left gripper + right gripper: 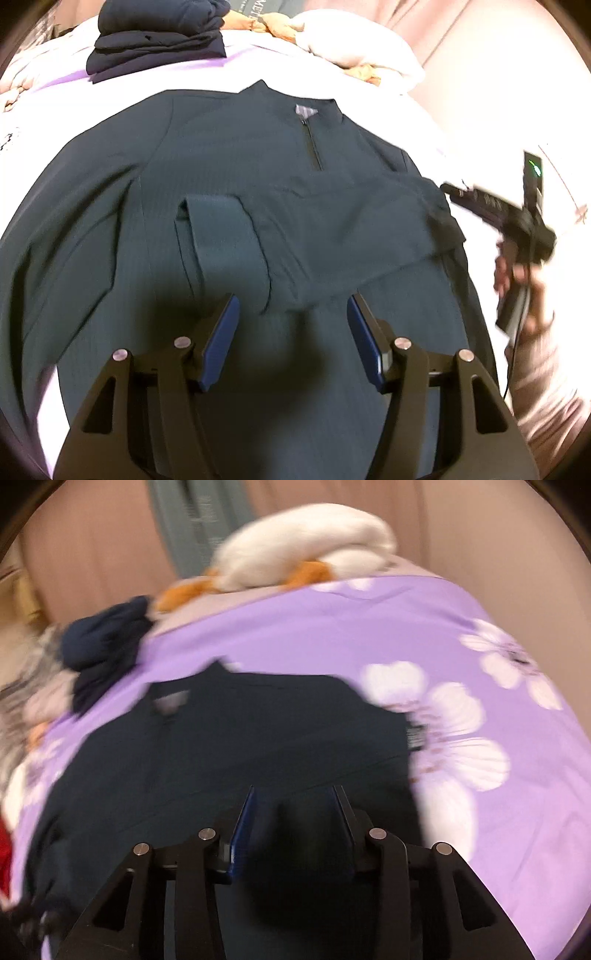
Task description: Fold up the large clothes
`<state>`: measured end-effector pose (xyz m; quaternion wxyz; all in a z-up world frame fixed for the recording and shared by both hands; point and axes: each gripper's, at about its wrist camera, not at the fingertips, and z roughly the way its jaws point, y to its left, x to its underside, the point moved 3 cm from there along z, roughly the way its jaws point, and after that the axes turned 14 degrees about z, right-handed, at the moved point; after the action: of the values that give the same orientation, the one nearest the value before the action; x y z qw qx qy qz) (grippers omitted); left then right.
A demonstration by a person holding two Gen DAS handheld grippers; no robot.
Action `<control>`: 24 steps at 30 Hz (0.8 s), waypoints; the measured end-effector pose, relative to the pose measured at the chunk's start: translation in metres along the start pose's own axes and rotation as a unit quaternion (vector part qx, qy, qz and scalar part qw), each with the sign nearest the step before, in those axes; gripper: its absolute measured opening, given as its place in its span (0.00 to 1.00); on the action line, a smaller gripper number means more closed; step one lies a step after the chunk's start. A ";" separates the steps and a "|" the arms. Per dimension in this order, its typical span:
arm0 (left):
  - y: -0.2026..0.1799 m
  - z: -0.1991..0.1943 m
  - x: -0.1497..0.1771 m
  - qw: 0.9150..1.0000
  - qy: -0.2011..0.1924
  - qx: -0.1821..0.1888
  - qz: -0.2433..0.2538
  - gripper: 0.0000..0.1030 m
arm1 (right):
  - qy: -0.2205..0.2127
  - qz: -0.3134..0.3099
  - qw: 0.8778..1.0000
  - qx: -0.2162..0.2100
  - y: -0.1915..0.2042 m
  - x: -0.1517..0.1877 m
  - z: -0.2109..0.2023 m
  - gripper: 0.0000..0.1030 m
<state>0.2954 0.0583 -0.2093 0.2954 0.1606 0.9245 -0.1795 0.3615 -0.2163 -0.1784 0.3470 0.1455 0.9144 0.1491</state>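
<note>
Dark teal long-sleeved top with a short front zip (236,206) lies spread face-up across the middle of the left wrist frame, collar toward the top, on a lilac bedsheet printed with white flowers (369,627). One sleeve (332,229) is already laid across the chest from the right side, its cuff end (218,236) resting left of centre; the other sleeve (66,229) lies out along the left edge. We hold the left gripper (293,343) low in that frame above the lower chest, its blue pads (221,339) standing moderately apart with only flat cloth beneath them and nothing pinched. In the right wrist frame, which is blurred, the right gripper (293,827) hangs over the garment's right-hand part, its pads narrower but apart, and we see no fabric caught between them. It also shows at the right edge of the left frame, carried by a hand (524,288). As we read it, the step in hand is the left sleeve. To do it well, we should pinch that sleeve near the cuff, taking one layer only, lift it just clear, carry it across so it lies parallel to the folded one, and let go only once it rests flat. We should steer clear of the stack of folded dark navy clothes (159,40) at the upper left and the white and orange plush toy (306,554) beyond the collar.
</note>
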 end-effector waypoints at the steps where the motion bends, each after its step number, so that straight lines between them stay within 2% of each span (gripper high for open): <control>1: 0.000 0.001 -0.006 1.000 -0.008 -0.003 0.001 0.58 | 0.012 -0.009 1.000 -0.019 0.011 0.009 0.000 0.38; 4: 0.001 0.008 -0.020 0.999 -0.032 -0.038 0.016 0.58 | 0.050 -0.056 0.996 -0.056 0.049 0.039 0.007 0.38; 6: 0.006 0.021 -0.023 0.997 -0.025 -0.066 0.018 0.57 | 0.070 -0.085 0.992 -0.066 0.066 0.057 0.015 0.38; 8: 0.016 0.045 -0.014 0.996 0.020 -0.088 0.003 0.56 | 0.091 -0.113 0.988 -0.049 0.076 0.076 0.031 0.38; 10: 0.024 0.063 -0.001 0.993 0.056 -0.099 -0.010 0.51 | 0.109 -0.131 0.985 -0.023 0.075 0.090 0.046 0.38; 13: 0.024 0.055 0.000 0.995 0.034 -0.093 -0.015 0.52 | 0.091 -0.172 0.981 -0.002 0.078 0.099 0.048 0.41; 16: 0.035 0.033 0.001 0.995 0.022 -0.071 -0.062 0.52 | 0.097 -0.162 0.982 -0.005 0.076 0.091 0.044 0.43; 17: 0.039 0.019 0.005 0.995 0.011 -0.070 -0.076 0.53 | 0.100 -0.145 0.984 -0.021 0.074 0.089 0.036 0.43; 18: 0.040 0.006 0.009 0.994 0.000 -0.070 -0.084 0.58 | 0.101 -0.129 0.986 -0.042 0.075 0.091 0.026 0.43; 19: 0.043 -0.012 0.017 0.993 -0.013 -0.072 -0.094 0.70 | 0.100 -0.116 0.986 -0.062 0.074 0.091 0.017 0.43; 21: 0.047 -0.046 0.037 0.989 -0.040 -0.079 -0.116 0.80 | 0.094 -0.096 0.987 -0.093 0.077 0.099 -0.005 0.43; 24: 0.051 -0.093 0.073 0.983 -0.073 -0.086 -0.145 0.81 | 0.083 -0.083 0.985 -0.122 0.076 0.118 -0.033 0.46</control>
<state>0.2141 0.1575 -0.1945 0.3454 -0.0141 0.9260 -0.1517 0.2668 -0.1087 -0.1959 0.2959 0.0125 0.9239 0.2423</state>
